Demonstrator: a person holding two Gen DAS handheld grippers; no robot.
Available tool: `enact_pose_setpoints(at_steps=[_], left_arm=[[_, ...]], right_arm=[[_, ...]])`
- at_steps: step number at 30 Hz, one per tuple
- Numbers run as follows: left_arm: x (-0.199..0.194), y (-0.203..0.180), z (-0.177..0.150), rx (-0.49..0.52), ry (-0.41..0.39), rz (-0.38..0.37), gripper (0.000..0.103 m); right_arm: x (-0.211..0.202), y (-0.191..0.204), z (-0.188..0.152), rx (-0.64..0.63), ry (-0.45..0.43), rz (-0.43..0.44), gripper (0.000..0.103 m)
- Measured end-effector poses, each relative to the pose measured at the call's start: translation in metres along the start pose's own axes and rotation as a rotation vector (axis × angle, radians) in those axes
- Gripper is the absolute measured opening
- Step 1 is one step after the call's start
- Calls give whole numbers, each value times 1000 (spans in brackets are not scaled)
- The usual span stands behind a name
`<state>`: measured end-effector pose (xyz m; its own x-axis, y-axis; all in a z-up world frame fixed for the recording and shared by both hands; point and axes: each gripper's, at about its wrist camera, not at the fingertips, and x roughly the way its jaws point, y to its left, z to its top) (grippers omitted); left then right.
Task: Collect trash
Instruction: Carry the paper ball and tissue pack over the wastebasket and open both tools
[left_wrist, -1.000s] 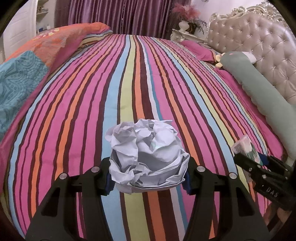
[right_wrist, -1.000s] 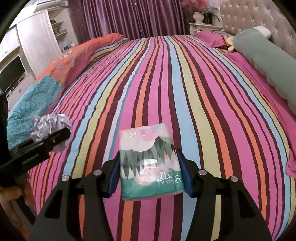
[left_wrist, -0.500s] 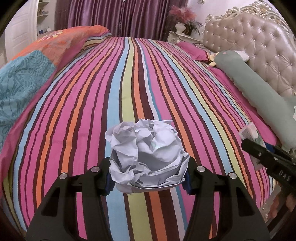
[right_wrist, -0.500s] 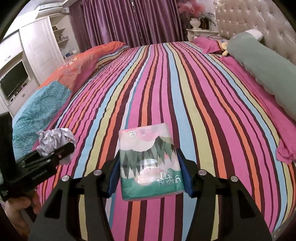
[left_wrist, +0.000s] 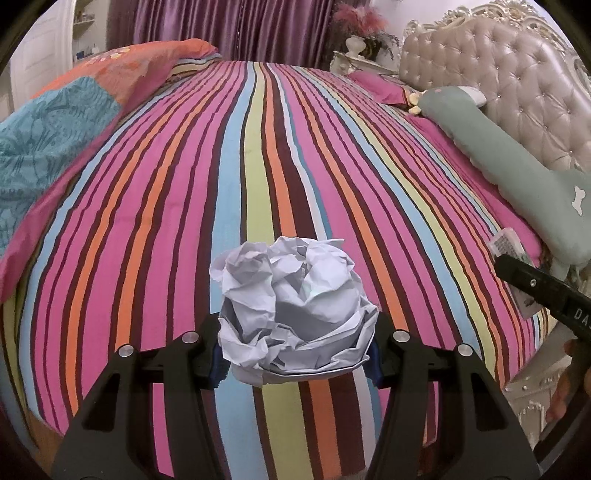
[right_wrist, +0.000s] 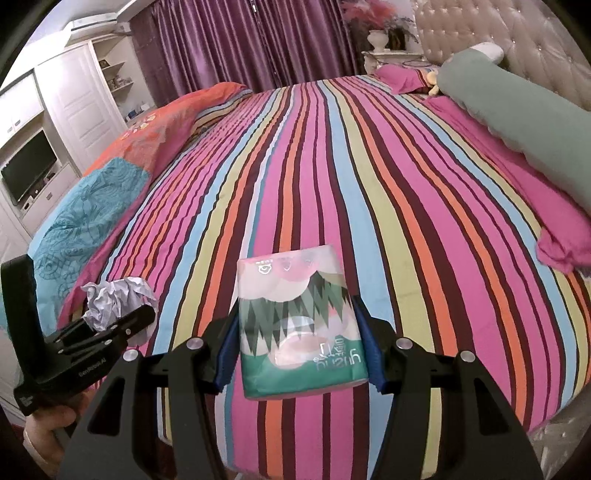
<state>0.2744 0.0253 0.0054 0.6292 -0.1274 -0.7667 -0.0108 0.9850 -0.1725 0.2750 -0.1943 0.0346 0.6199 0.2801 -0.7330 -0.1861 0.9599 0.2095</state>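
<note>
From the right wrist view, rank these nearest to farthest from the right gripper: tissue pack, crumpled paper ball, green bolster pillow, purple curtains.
1. Tissue pack: clamped between the right gripper jaws.
2. Crumpled paper ball: lower left, in the left gripper.
3. Green bolster pillow: upper right, along the headboard.
4. Purple curtains: top centre, beyond the bed's far edge.
</note>
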Motion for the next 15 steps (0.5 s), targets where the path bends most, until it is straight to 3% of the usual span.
enact_pose_setpoints(at_steps=[15], left_arm=[[-41, 14, -66, 5, 14, 10, 55]], right_arm=[[-33, 11, -68, 32, 34, 33, 53]])
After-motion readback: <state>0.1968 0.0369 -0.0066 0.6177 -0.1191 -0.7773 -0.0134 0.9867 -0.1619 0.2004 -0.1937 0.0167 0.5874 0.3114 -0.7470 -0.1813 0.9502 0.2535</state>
